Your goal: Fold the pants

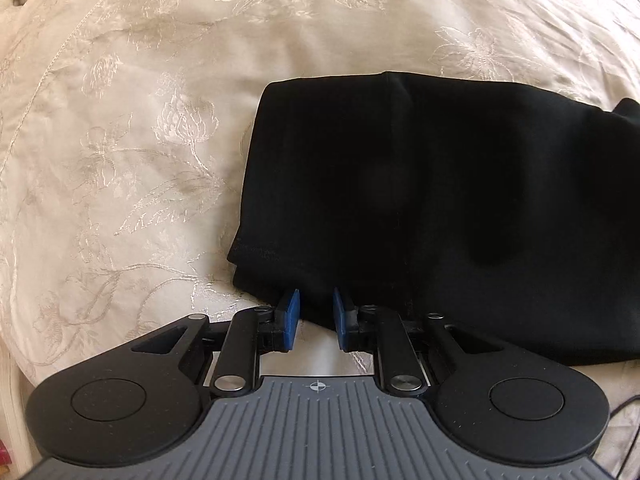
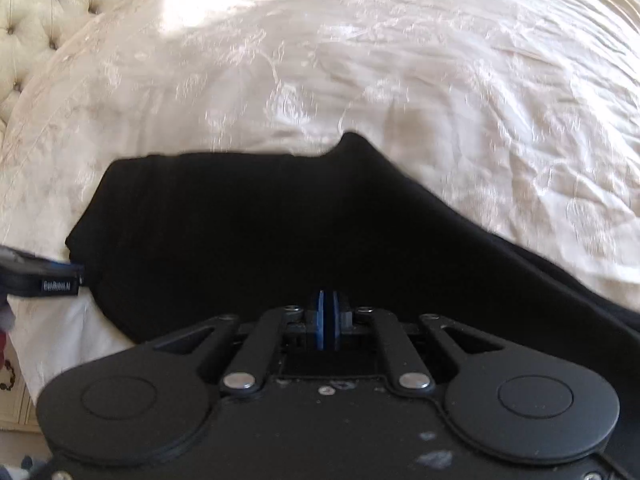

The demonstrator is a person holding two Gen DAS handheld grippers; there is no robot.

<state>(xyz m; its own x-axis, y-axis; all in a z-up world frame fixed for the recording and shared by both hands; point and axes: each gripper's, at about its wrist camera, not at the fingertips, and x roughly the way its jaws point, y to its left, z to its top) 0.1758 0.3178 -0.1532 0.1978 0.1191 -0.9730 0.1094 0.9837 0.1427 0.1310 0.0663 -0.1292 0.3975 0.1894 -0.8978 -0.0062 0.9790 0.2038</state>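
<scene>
Black pants (image 1: 420, 208) lie folded over on a cream floral bedspread (image 1: 120, 140). My left gripper (image 1: 316, 316) is open, its blue pads either side of the pants' near edge, close to the left corner. In the right wrist view the pants (image 2: 260, 232) spread across the middle, with a raised peak at their far edge. My right gripper (image 2: 327, 316) is shut over the black cloth; whether cloth is pinched between the pads is hidden. The left gripper (image 2: 40, 276) shows at the left edge, at the pants' corner.
The bedspread (image 2: 400, 60) stretches far beyond the pants. A tufted cream headboard (image 2: 36, 12) stands at the upper left. The bed's near edge and some furniture (image 2: 12, 384) show at the lower left.
</scene>
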